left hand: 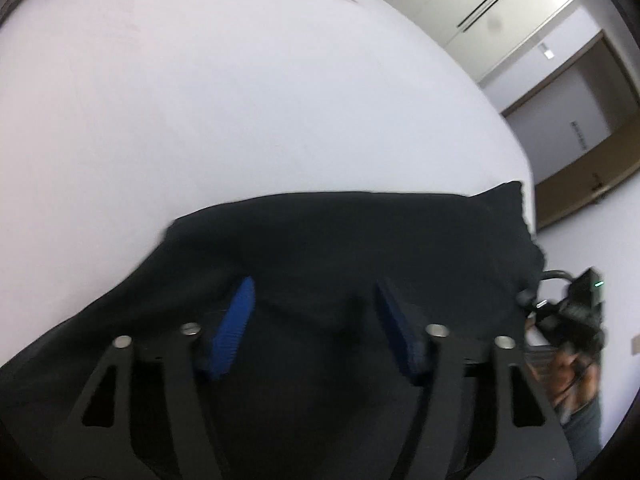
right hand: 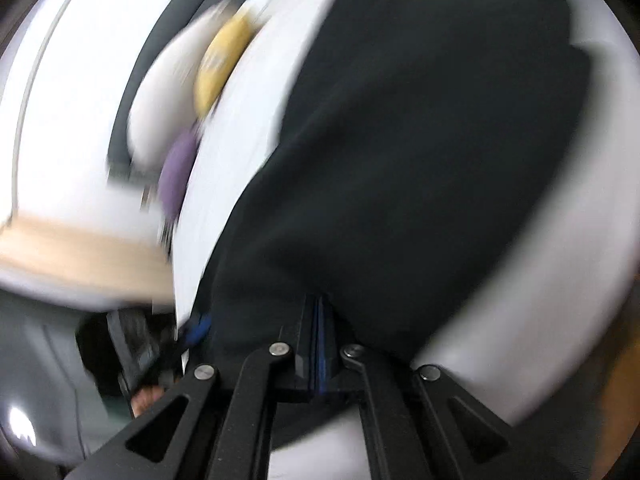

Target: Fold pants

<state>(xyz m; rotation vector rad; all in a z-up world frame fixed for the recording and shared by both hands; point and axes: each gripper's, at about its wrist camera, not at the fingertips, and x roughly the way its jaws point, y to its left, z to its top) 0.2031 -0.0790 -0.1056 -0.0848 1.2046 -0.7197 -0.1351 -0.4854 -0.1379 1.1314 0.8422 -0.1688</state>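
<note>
Black pants (left hand: 360, 232) lie spread on a white surface (left hand: 240, 100), reaching its right-hand edge. My left gripper (left hand: 316, 312) hangs over the near part of the cloth, its blue pads (left hand: 236, 320) apart and pressing on nothing. In the blurred right wrist view the pants (right hand: 420, 140) stretch away from my right gripper (right hand: 319, 304). Its pads are pressed together at the cloth's near edge, where the fabric gathers to a point. A hand (left hand: 572, 376) holding the right gripper's body shows at the left wrist view's right edge.
A yellow cushion-like thing (right hand: 222, 68) and a purple one (right hand: 176, 176) lie at the far side of the white surface (right hand: 248, 160). White cupboard doors (left hand: 480, 0) and a wooden door frame (left hand: 580, 184) stand beyond. A light wooden board (right hand: 80, 256) lies to the left.
</note>
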